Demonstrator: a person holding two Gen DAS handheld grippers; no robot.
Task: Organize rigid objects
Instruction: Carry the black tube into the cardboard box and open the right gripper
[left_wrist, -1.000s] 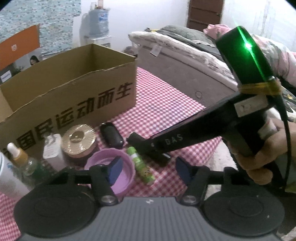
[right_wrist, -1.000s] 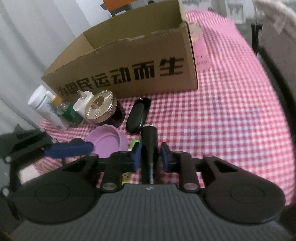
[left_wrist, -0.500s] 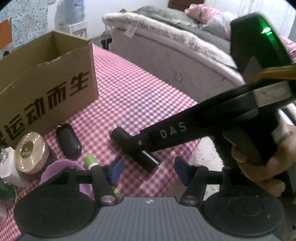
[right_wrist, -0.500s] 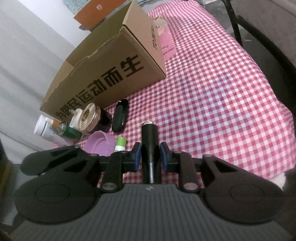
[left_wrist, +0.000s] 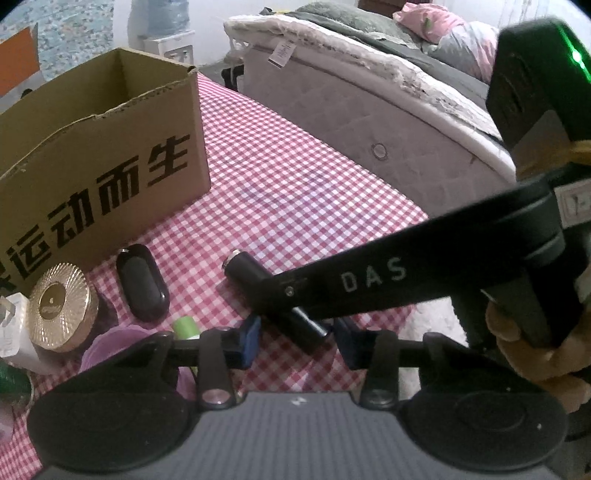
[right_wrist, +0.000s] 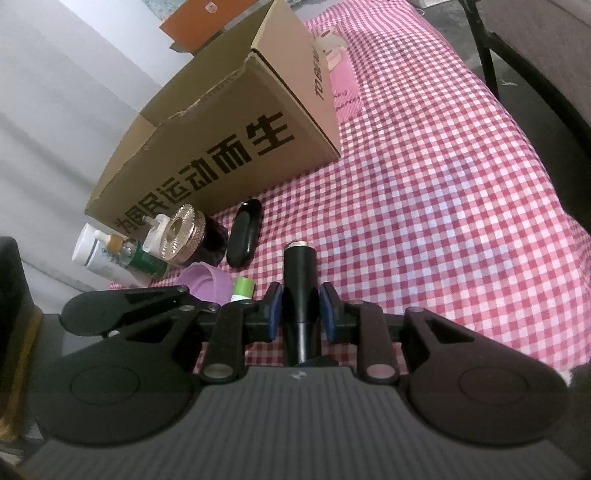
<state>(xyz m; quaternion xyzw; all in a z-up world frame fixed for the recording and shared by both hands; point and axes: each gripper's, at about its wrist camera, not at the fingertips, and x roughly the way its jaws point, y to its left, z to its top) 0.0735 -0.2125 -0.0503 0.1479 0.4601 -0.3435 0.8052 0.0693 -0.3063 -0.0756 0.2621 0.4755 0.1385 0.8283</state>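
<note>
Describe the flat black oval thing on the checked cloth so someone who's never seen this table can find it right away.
Start at the big open cardboard box with black printed characters on the red-and-white checked tablecloth. Just in front of its printed side lies a glossy black oval case, flat on the cloth. Its neighbours are a ribbed gold-lidded jar and a black cylinder; only the case is a flattened pebble shape.

Cardboard box (left_wrist: 99, 162) stands on the tablecloth (left_wrist: 295, 184), bed (left_wrist: 369, 110) behind. Before the box, left to right: bottles (right_wrist: 110, 254), jar (left_wrist: 61, 306), case (left_wrist: 142, 284), tube (left_wrist: 273, 295). Bowl (right_wrist: 207, 284) and stick (right_wrist: 242, 288) lie nearer the camera, between jar and tube.
</note>
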